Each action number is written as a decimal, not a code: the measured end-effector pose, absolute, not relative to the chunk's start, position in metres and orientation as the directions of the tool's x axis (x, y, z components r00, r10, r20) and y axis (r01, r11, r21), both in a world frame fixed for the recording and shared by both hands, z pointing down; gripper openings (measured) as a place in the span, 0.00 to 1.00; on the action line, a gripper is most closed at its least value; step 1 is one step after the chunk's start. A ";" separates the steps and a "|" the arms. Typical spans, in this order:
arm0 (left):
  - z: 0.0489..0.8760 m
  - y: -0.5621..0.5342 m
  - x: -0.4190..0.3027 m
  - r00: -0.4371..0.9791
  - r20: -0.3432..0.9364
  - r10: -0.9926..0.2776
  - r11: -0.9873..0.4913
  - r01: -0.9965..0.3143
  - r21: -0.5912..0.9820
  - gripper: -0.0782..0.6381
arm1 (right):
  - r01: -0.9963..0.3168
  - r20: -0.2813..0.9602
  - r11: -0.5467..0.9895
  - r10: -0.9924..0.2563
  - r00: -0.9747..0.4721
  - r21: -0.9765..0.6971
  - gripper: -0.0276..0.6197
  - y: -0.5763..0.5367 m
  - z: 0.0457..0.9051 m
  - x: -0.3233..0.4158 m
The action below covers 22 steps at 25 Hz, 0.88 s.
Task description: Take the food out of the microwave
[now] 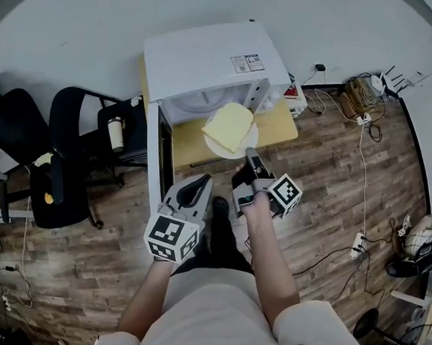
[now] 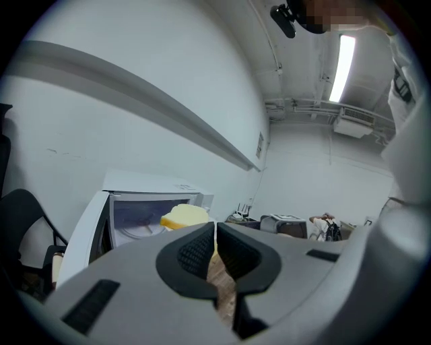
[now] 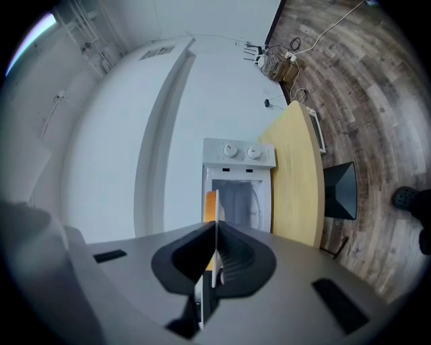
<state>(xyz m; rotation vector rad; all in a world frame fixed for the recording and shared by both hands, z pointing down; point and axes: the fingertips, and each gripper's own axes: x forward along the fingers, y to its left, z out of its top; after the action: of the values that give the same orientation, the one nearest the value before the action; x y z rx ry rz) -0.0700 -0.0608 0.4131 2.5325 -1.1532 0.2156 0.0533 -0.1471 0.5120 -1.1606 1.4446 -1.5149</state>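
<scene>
Plate [image 1: 241,151] with bread [image 1: 228,126] clear of microwave [image 1: 210,56], rim clenched in right hand-held gripper [image 1: 249,156]; left hand-held gripper [image 1: 202,182] closed, empty. Next, likely: set plate level on counter [image 1: 279,125].

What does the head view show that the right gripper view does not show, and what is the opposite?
Only the head view: the left gripper, the black chairs and the flat top of the bread. Only the right gripper view: the two knobs on the front of the microwave. Both: the open microwave, the wooden table, and the white plate clamped by its rim in the right gripper.
</scene>
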 end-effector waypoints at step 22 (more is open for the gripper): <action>0.347 -0.031 -0.047 0.726 0.183 -0.663 -0.698 -0.688 0.200 0.13 | -0.078 0.036 -0.020 -0.976 -0.215 -0.997 0.06 -0.079 0.375 0.066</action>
<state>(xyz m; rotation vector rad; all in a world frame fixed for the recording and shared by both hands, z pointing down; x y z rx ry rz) -0.0467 -0.0311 0.3471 2.6766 -1.0674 0.1413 0.0665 -0.0794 0.3747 -1.1757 1.4135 -1.3540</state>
